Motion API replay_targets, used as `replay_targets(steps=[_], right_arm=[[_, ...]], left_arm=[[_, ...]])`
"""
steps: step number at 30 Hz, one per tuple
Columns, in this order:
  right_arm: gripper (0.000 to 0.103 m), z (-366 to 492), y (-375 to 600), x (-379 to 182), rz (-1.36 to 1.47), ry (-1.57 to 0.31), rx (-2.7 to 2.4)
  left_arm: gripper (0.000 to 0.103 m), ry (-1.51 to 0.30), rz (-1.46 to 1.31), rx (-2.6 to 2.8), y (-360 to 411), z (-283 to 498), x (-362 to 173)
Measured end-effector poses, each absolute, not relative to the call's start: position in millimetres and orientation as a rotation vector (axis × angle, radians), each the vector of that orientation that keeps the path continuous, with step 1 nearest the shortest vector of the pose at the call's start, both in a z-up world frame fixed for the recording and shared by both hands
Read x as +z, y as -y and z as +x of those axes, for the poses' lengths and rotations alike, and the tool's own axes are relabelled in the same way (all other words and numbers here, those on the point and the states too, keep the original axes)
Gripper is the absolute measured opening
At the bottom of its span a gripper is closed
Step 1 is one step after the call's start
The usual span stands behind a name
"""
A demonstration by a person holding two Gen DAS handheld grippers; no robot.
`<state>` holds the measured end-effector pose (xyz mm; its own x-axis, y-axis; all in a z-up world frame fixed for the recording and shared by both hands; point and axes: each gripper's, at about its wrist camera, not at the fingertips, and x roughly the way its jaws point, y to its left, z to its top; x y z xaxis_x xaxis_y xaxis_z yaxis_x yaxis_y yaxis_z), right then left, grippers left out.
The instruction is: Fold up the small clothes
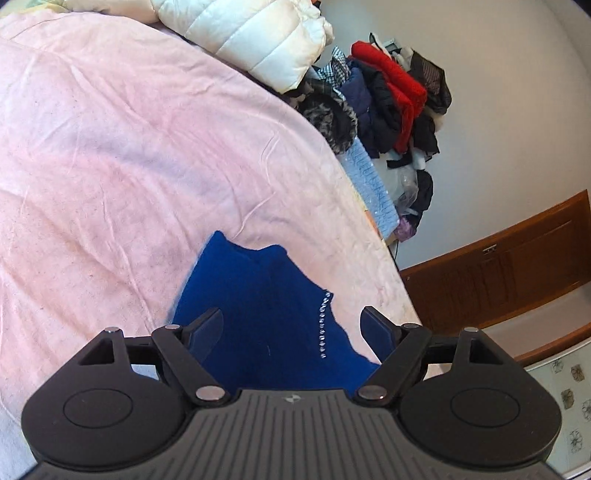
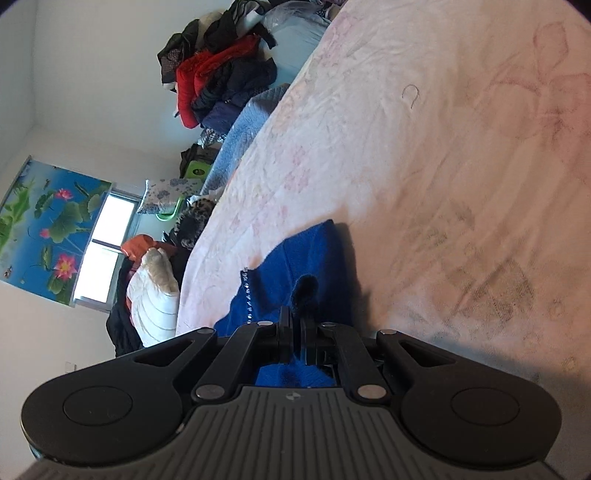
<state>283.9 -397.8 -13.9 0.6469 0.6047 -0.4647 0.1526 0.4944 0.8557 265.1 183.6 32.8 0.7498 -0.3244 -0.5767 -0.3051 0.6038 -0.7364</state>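
The blue knit garment (image 1: 266, 306) lies on the near part of the pink bedspread (image 1: 110, 147), close to its right edge, with a line of small rhinestones (image 1: 323, 325) running down it. The left gripper (image 1: 291, 325) sits over it with its jaws spread wide, nothing between them. In the right wrist view the right gripper (image 2: 297, 325) has its jaws pressed together on a fold of that same garment (image 2: 306, 254), and a dark tuft of fabric pokes up past the fingertips. No readable writing anywhere; each gripper body carries a tiny round emblem, too small to make out. Far off, a white puffer jacket (image 1: 258, 33) rests on the bed, beside a clothes heap with a red piece (image 1: 391, 77). A lotus-print blind (image 2: 48, 221) hangs over the window.
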Motion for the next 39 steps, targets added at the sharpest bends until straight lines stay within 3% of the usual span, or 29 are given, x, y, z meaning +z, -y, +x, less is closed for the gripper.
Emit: replay_targets(steps=[6,9,13,18,22,25,27,32,36,39], right_arm=[[0.009,285,410,-27,1.065,-0.854,0.253],[0.007,286,408,-30,1.039,-0.868,0.248],[0.022,283,408,-23,1.015,-0.856,0.234],[0.029,265,390,27,0.811,-0.707,0.267],[0.042,278,345,41,0.657,-0.773,0.392],[0.043,293,322,25,0.611,-0.862,0.410],[0.037,296,315,10,0.563,-0.905,0.383],[0.035,278,327,1,0.635,-0.838,0.399],[0.047,243,327,26,0.667,-0.838,0.399],[0.066,195,323,39,0.672,-0.814,0.505]], left_arm=[[0.081,-0.838,-0.816,0.052,-171,293,8],[0.081,-0.789,-0.730,0.040,-168,295,7],[0.081,-0.799,-0.661,0.071,-161,287,18],[0.081,-0.679,-0.528,0.034,-144,268,52],[0.081,-0.751,-0.492,0.019,-129,288,38],[0.081,-0.801,-0.447,0.056,-125,298,13],[0.081,-0.747,-0.377,0.058,-122,293,7],[0.081,-0.724,-0.060,0.113,-80,283,0],[0.081,-0.691,-0.138,0.083,-83,235,21],[0.082,-0.652,-0.180,0.016,-84,171,39]])
